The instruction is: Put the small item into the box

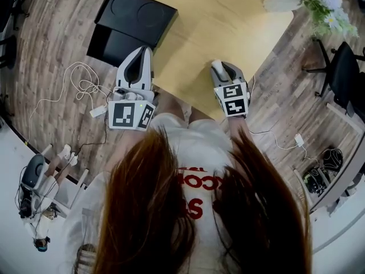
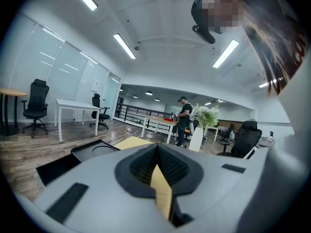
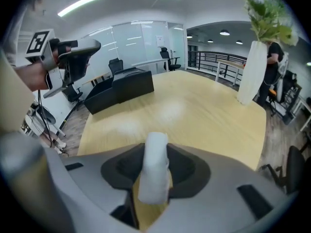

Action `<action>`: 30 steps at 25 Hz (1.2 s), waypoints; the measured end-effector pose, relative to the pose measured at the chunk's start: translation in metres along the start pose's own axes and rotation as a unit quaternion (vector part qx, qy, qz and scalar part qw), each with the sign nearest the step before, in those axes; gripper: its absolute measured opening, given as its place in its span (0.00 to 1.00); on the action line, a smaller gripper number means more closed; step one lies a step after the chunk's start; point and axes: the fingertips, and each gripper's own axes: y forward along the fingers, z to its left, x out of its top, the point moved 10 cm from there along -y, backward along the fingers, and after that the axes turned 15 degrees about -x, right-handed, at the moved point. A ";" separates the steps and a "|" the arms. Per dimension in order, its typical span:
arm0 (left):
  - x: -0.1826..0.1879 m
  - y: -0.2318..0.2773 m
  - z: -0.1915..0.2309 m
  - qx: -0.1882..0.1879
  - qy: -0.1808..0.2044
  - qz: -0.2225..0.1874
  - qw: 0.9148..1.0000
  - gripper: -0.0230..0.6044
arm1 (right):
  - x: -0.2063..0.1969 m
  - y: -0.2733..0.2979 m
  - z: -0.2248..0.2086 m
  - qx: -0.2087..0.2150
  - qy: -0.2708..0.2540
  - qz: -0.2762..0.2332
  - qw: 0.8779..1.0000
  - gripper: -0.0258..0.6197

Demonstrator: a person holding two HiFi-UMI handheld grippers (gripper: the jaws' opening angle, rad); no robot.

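Wood floor (image 1: 45, 39) surrounds a pale table (image 1: 217, 27), black box (image 1: 134, 21) at its corner.

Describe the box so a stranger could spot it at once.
Find the pale wooden table. At its far corner on the left gripper's side lies the box. It is flat and black with two round hollows, unlike the tall white vase opposite.

Left gripper (image 1: 146, 50): jaws together at the tips, nothing between them, pointing forward near level. Right gripper (image 1: 218, 66): pitched downward, jaws clamped on a white item (image 3: 153, 171). Both grippers are held side by side, apart, ahead of the torso.
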 end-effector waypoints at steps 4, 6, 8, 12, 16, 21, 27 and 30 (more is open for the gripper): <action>0.009 0.002 -0.002 -0.001 0.007 -0.015 1.000 0.05 | 0.015 -0.015 -0.015 -0.012 0.036 -0.050 0.998 0.26; 0.016 0.002 -0.004 -0.004 0.014 -0.025 1.000 0.05 | 0.024 -0.026 -0.026 -0.020 0.064 -0.082 0.994 0.26; 0.024 0.003 -0.007 -0.008 0.023 -0.036 0.999 0.05 | 0.036 -0.041 -0.037 -0.033 0.086 -0.124 0.988 0.26; 0.043 0.012 -0.008 -0.016 0.043 -0.064 0.997 0.05 | 0.067 -0.075 -0.062 -0.055 0.115 -0.226 0.966 0.25; 0.064 0.024 -0.014 -0.029 0.061 -0.090 0.994 0.05 | 0.094 -0.109 -0.086 -0.074 0.133 -0.306 0.940 0.25; 0.087 0.036 -0.022 -0.045 0.088 -0.123 0.987 0.05 | 0.112 -0.150 -0.100 -0.098 0.137 -0.370 0.913 0.25; 0.097 0.034 -0.022 -0.037 0.096 -0.137 0.985 0.05 | 0.128 -0.167 -0.102 -0.090 0.136 -0.396 0.904 0.25; 0.098 0.022 -0.013 -0.009 0.100 -0.135 0.986 0.05 | 0.142 -0.164 -0.097 -0.067 0.132 -0.403 0.903 0.25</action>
